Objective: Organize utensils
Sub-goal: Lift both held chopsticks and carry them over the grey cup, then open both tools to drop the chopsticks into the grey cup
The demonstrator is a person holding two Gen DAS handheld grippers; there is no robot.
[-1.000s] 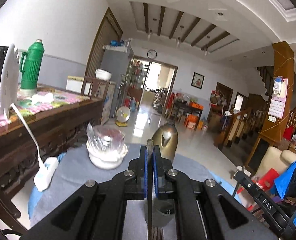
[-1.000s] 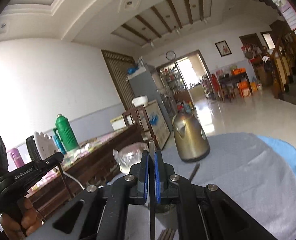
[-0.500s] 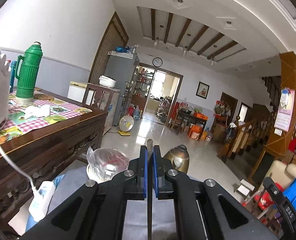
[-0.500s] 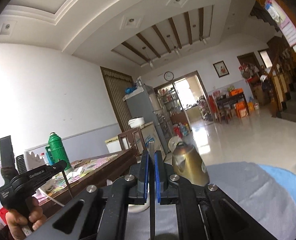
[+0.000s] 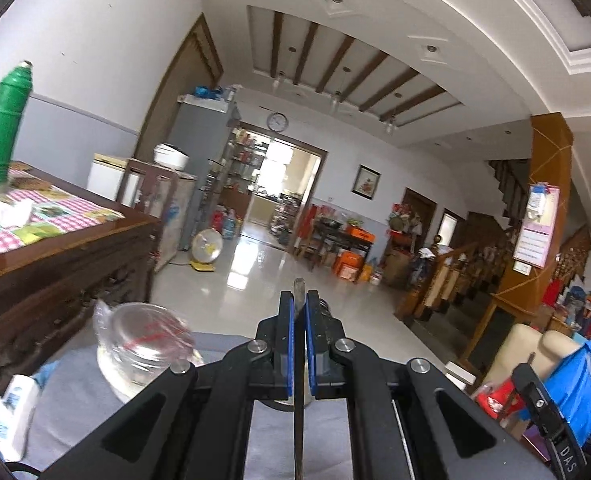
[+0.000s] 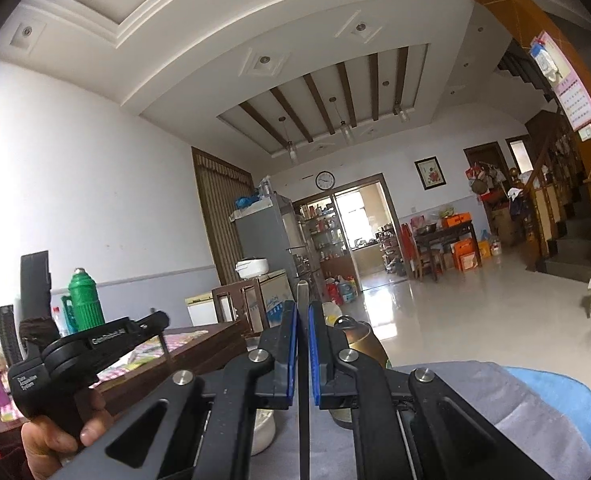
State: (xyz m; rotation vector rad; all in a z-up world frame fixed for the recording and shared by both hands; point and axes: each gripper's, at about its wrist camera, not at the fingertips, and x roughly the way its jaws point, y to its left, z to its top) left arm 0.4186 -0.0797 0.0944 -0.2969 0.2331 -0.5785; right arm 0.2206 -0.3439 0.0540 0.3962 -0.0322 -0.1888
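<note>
My left gripper (image 5: 299, 312) is shut on a thin dark utensil handle (image 5: 298, 400) that runs upright between the blue pads and sticks out past their tips. My right gripper (image 6: 302, 320) is shut on a flat metal utensil handle (image 6: 303, 392) in the same way. Both are raised and tilted up over a round table with a grey cloth (image 6: 535, 412). The utensils' working ends are hidden below the frames. The left gripper's body (image 6: 91, 344) shows in the right wrist view at the left, held by a hand.
A clear plastic-wrapped bowl on a white dish (image 5: 143, 352) and a brass kettle (image 6: 359, 340) stand on the table. A white power strip (image 5: 13, 408) lies at its left edge. A wooden sideboard (image 5: 55, 248) with a green thermos (image 5: 3, 124) stands to the left.
Both grippers have risen and tilted upward, so the table has dropped low in both views and more ceiling shows. Each still grips its utensil.
</note>
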